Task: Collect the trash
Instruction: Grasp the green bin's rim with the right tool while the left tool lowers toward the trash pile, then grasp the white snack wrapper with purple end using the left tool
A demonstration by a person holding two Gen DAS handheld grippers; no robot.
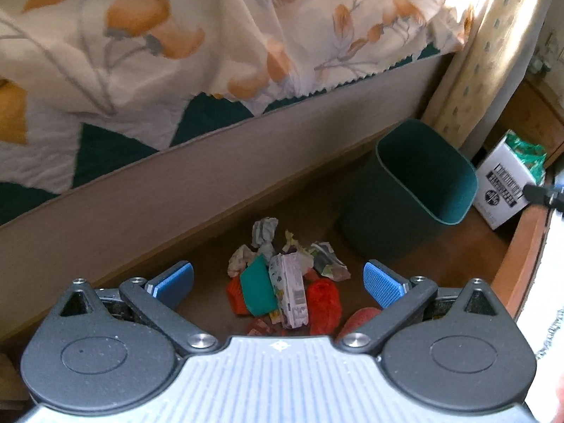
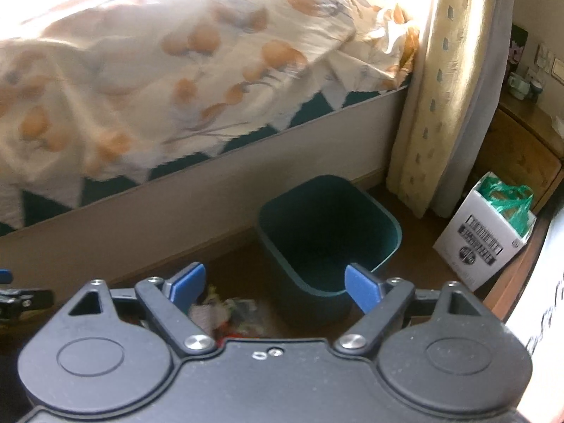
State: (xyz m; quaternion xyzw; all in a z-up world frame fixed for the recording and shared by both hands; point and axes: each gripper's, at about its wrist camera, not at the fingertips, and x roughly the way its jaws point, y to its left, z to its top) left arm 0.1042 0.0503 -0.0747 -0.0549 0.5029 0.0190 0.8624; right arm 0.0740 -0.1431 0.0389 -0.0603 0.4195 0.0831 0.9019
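**A:** Quick status — what've you got under the claws?

**B:** My left gripper (image 1: 278, 283) is spread wide, nothing betw. the blue pads (image 1: 382, 283), pointing down at the trash pile (image 1: 287, 282) on the brown floor (image 1: 469, 246). Pile sits right betw. my fingers in the left view: crumpled paper balls (image 1: 264, 232), a flattened carton (image 1: 290, 294), a teal piece (image 1: 257, 290) leaning on it, red wrappers (image 1: 322, 298). Not touching any of it.

**A:** And the bin?

**B:** Green bin (image 1: 409, 190), upright, just right of the pile, near the bed base (image 1: 141, 197). Looks empty inside, but it's dark in there so can't swear to it.

**A:** Right hand?

**B:** My right gripper (image 2: 275, 283) is also wide open, holding nothing. It's aimed at the green bin (image 2: 328, 225); the far rim shows betw. the pads. Bits of the trash pile (image 2: 225, 312) peek out at lower left, mostly hidden by the claw body, blurry.

**A:** Anything else round there?

**B:** Floral bedcover (image 1: 176, 42) hanging over the bed side, a yellow curtain (image 2: 433, 105) right of the bin, and a white cardboard box (image 2: 486, 236) w/ a green plastic bag (image 2: 507, 197) in it, well apart from the pile. Tip of my left claw shows at the left edge of the right view.
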